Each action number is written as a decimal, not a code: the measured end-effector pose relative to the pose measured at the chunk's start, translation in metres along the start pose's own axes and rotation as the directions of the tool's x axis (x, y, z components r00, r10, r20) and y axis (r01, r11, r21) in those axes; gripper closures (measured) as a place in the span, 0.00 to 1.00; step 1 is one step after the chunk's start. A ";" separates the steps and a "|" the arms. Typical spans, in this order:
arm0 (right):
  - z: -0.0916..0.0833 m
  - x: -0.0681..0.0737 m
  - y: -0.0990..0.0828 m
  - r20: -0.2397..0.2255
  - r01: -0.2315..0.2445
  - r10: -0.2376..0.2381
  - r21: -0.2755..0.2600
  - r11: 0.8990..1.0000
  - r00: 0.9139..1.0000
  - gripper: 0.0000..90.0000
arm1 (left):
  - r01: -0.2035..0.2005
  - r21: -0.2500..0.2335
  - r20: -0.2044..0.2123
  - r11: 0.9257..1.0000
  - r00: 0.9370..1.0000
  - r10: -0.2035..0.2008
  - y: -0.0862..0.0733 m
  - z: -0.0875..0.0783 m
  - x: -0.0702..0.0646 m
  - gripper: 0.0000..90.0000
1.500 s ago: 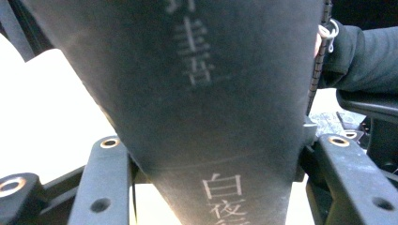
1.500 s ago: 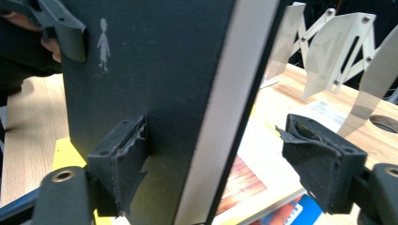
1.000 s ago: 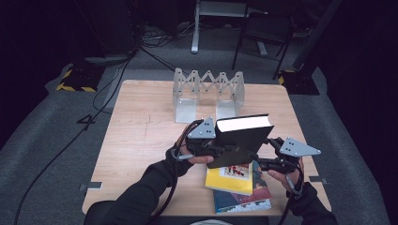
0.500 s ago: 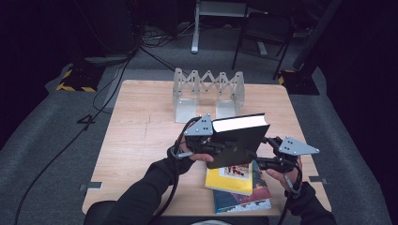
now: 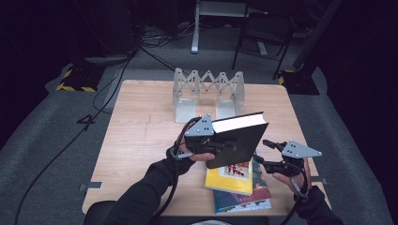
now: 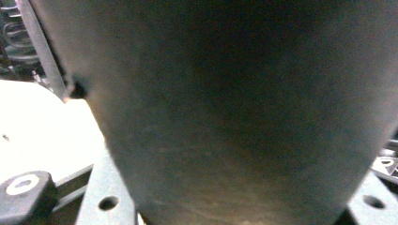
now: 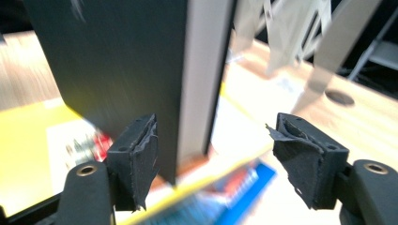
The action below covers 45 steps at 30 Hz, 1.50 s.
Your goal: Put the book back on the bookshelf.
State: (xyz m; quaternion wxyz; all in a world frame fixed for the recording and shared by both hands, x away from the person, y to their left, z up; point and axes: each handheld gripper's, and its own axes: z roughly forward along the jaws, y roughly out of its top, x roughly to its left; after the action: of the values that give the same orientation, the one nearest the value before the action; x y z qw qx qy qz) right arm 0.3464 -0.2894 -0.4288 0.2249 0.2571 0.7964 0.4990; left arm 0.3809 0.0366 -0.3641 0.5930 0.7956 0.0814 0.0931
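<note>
Left claw (image 5: 224, 146) gripping tilted book (image 5: 237, 140)

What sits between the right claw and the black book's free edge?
Nothing visible. The black book has its page edge already in the gap of the open right claw, pads not pressing. The left claw holds the book above the yellow book.

I work in what looks like a lab or studio set up for recording: a lone wooden table (image 5: 141, 122) on grey carpet (image 5: 51, 136), black surroundings, cables (image 5: 155, 44) trailing across the floor, yellow-black hazard tape (image 5: 70, 86) on the floor, a folding chair (image 5: 263, 33) and a metal stand base (image 5: 195, 28) behind.
</note>
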 end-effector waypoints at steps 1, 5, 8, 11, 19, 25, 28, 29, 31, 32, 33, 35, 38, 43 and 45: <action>0.000 0.000 0.000 0.000 0.000 0.000 0.000 1.000 1.000 0.34 | 0.000 0.001 -0.002 1.000 1.000 0.000 0.000 0.000 0.000 0.56; -0.010 -0.012 -0.015 0.064 0.015 -0.019 0.064 0.998 0.998 0.31 | -0.003 0.007 -0.014 1.000 1.000 0.003 0.000 -0.003 -0.001 0.56; -0.014 -0.017 -0.021 0.084 0.000 -0.007 0.078 0.997 0.996 0.30 | -0.003 0.011 -0.021 1.000 1.000 0.003 -0.001 -0.005 -0.001 0.56; -0.018 -0.024 -0.034 0.109 -0.016 0.002 0.130 0.991 0.994 0.28 | -0.001 0.013 -0.026 1.000 1.000 0.001 -0.001 -0.007 -0.001 0.56; -0.022 -0.034 -0.068 0.113 -0.100 0.072 0.272 0.957 0.991 0.27 | -0.018 0.036 -0.034 0.999 0.999 0.019 0.001 -0.009 -0.004 0.56; -0.032 -0.042 -0.091 0.149 -0.202 0.166 0.274 0.940 0.975 0.28 | -0.011 0.021 -0.041 1.000 0.999 0.012 0.000 -0.008 -0.005 0.56; -0.038 -0.044 -0.095 0.151 -0.227 0.193 0.262 0.938 0.970 0.28 | -0.004 0.015 -0.051 1.000 0.999 0.005 0.000 -0.007 -0.005 0.56; -0.038 -0.045 -0.097 0.161 -0.232 0.194 0.265 0.936 0.968 0.28 | 0.013 0.006 -0.052 1.000 0.999 -0.012 -0.001 -0.006 -0.003 0.56; -0.038 -0.045 -0.099 0.171 -0.234 0.192 0.272 0.933 0.966 0.28 | 0.022 0.002 -0.062 1.000 0.998 -0.022 -0.001 -0.006 -0.002 0.57; -0.038 -0.045 -0.100 0.174 -0.239 0.197 0.270 0.933 0.965 0.29 | 0.024 0.001 -0.081 1.000 0.996 -0.023 0.000 -0.004 -0.001 0.57; -0.038 -0.045 -0.100 0.174 -0.239 0.197 0.270 0.933 0.965 0.29 | 0.024 0.001 -0.081 1.000 0.996 -0.023 0.000 -0.004 -0.001 0.57; -0.038 -0.045 -0.103 0.172 -0.239 0.197 0.274 0.931 0.965 0.29 | 0.037 -0.003 -0.091 0.999 0.995 -0.037 0.000 -0.003 0.001 0.57; -0.036 -0.044 -0.103 0.175 -0.227 0.182 0.286 0.931 0.968 0.29 | 0.033 0.013 -0.122 0.999 0.992 -0.031 0.005 -0.001 0.009 0.57; -0.035 -0.045 -0.103 0.179 -0.219 0.171 0.293 0.931 0.969 0.29 | 0.027 0.040 -0.154 0.999 0.988 -0.020 0.012 0.000 0.020 0.57; -0.035 -0.045 -0.103 0.179 -0.217 0.169 0.294 0.931 0.969 0.29 | 0.030 0.046 -0.182 0.998 0.983 -0.021 0.015 -0.001 0.024 0.58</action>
State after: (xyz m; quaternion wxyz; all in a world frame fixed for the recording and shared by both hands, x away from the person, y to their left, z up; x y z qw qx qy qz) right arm 0.3400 -0.3794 -0.5039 0.1907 0.4034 0.8166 0.3661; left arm 0.4040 0.0389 -0.3487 0.5646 0.7970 0.1475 0.1558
